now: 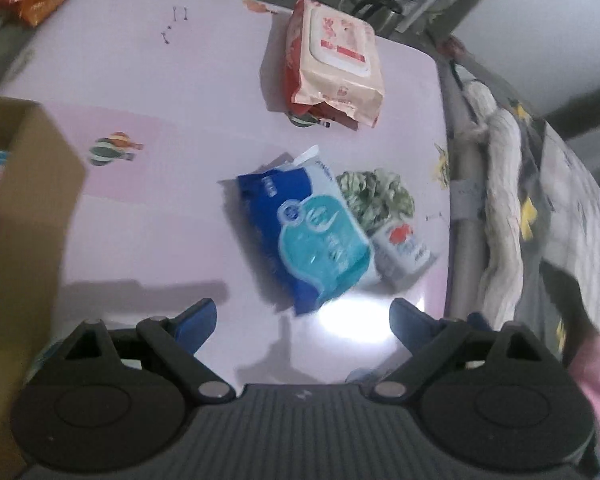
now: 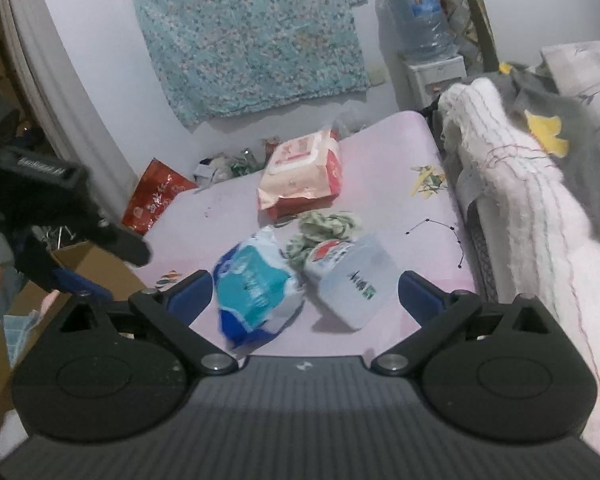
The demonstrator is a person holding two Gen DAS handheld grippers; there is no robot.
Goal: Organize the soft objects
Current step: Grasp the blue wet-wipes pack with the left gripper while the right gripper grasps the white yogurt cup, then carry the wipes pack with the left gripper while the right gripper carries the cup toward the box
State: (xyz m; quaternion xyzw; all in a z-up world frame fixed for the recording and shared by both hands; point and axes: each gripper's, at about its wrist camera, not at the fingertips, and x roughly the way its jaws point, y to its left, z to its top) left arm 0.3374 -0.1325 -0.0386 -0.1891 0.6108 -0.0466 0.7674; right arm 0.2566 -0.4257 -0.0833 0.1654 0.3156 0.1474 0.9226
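left wrist: left gripper (image 1: pixel 302 314) spread wide, empty; blue pack (image 1: pixel 306 236) just ahead on counter (image 1: pixel 140 60), box (image 1: pixel 24 216) at left, pink pack (image 1: pixel 334 64) farther; most judged unsorted | right wrist: right gripper (image 2: pixel 305 294) spread wide, empty; blue pack (image 2: pixel 256 288) and white pack (image 2: pixel 350 278) lie between fingers, ungrasped

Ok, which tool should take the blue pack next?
Probably right. The right tool is open with the blue pack just ahead of its fingers. The left tool, also open, sits a bit farther back from it, nearer the box.
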